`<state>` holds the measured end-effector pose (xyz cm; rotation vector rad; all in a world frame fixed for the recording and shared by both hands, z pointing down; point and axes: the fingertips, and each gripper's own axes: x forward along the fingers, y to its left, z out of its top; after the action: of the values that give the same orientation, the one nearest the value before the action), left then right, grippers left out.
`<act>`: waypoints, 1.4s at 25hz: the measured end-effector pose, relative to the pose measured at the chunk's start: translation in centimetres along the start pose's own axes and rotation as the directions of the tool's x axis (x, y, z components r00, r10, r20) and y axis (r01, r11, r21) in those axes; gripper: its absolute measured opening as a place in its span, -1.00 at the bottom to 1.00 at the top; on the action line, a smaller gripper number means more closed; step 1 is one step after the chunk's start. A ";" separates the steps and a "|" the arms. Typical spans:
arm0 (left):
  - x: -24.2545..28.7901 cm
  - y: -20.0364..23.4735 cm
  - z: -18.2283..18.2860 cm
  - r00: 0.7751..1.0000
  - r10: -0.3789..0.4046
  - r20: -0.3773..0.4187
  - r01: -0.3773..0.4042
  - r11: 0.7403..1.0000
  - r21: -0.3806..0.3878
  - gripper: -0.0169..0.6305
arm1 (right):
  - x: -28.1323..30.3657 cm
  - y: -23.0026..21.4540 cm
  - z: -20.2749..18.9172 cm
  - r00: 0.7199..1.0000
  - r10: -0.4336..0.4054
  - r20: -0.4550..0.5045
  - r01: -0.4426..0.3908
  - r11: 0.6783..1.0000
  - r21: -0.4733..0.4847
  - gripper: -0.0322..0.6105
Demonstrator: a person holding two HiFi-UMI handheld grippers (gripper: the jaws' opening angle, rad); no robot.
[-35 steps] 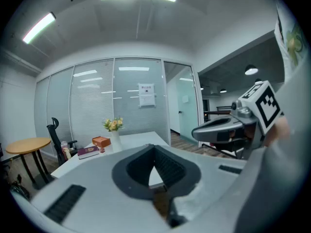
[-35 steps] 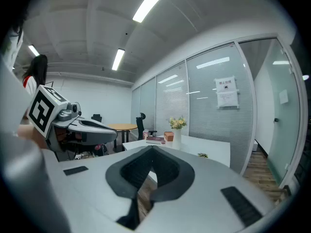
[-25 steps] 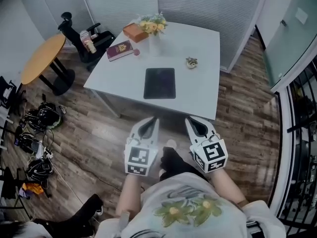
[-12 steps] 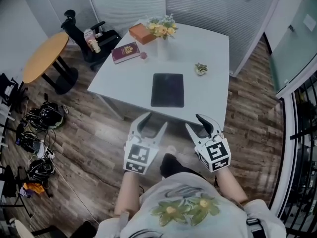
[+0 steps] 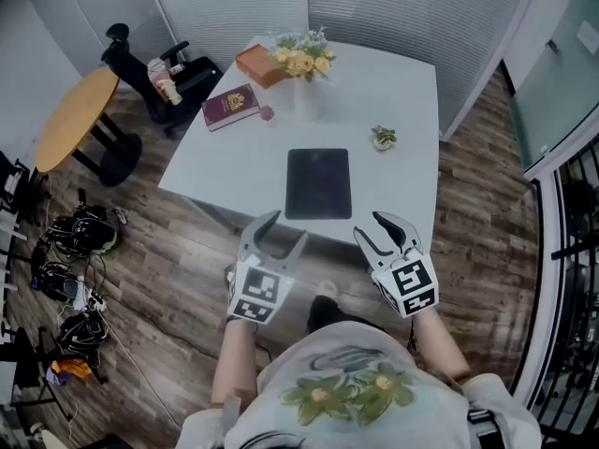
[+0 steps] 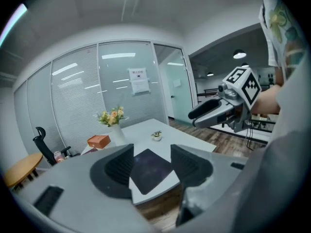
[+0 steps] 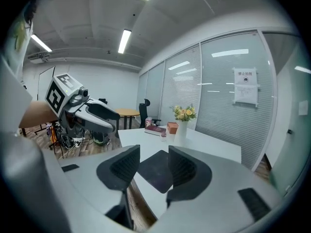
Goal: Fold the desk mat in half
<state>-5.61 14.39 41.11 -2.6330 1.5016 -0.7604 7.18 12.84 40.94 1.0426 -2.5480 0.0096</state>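
The dark desk mat (image 5: 318,183) lies flat near the front edge of the white table (image 5: 402,92). My left gripper (image 5: 283,230) and right gripper (image 5: 374,229) hover side by side over the floor, just short of that edge and apart from the mat. Both have just been opening and stand open, nothing between their jaws. In the left gripper view the mat (image 6: 150,171) shows ahead between the jaws of the left gripper (image 6: 151,149), with the right gripper (image 6: 214,113) alongside. In the right gripper view the mat (image 7: 156,171) shows beyond the right gripper (image 7: 154,152).
On the table stand a vase of flowers (image 5: 301,64), an orange box (image 5: 257,61), a red book (image 5: 230,99) and a small potted plant (image 5: 383,138). A round wooden table (image 5: 75,110), an office chair (image 5: 154,64) and floor cables (image 5: 65,251) sit left. Glass partitions stand behind.
Both grippers went from shut to open. They have moved forward towards the table's front edge, and the mat now sits closer to them in the head view.
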 end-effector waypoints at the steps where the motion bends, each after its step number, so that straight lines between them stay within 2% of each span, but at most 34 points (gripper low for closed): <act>1: 0.6 0.3 -0.5 1.000 -0.002 -0.021 0.002 1.000 0.004 -0.27 | 0.5 -0.4 -0.2 1.000 0.002 -0.009 -0.002 1.000 -0.004 -0.36; 7: 3.8 1.6 -3.1 0.993 -0.034 -0.113 0.036 0.999 0.012 -0.27 | 3.2 -1.5 -2.3 0.994 0.050 -0.095 -0.051 0.999 -0.005 -0.36; 13: 7.4 2.2 -6.0 0.975 -0.075 -0.209 0.082 0.996 0.026 -0.27 | 6.0 -3.0 -5.2 0.980 0.081 -0.182 -0.082 0.997 0.002 -0.36; 17: 9.4 2.2 -8.1 0.955 -0.105 -0.277 0.119 0.992 0.034 -0.27 | 7.5 -3.5 -7.8 0.959 0.113 -0.261 -0.114 0.993 0.012 -0.36; 20: 10.9 2.4 -9.6 0.939 -0.112 -0.324 0.135 0.990 0.049 -0.27 | 9.0 -3.5 -9.7 0.937 0.142 -0.321 -0.158 0.987 -0.022 -0.36; 25: 13.8 2.5 -12.5 0.893 -0.148 -0.424 0.200 0.977 0.079 -0.27 | 12.2 -3.2 -12.0 0.894 0.195 -0.404 -0.258 0.960 -0.108 -0.36; 30: 16.0 2.3 -16.4 0.820 -0.127 -0.557 0.295 0.930 0.221 -0.28 | 14.8 -2.8 -15.2 0.843 0.233 -0.484 -0.350 0.922 -0.166 -0.36; 35: 17.4 1.3 -20.1 0.752 -0.180 -0.634 0.359 0.919 0.165 -0.28 | 16.8 -2.0 -19.8 0.769 0.259 -0.585 -0.456 0.864 -0.216 -0.36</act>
<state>-7.76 3.98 65.47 -2.5244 0.9527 -1.8470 4.53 3.07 64.88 0.3216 -2.0764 -0.0363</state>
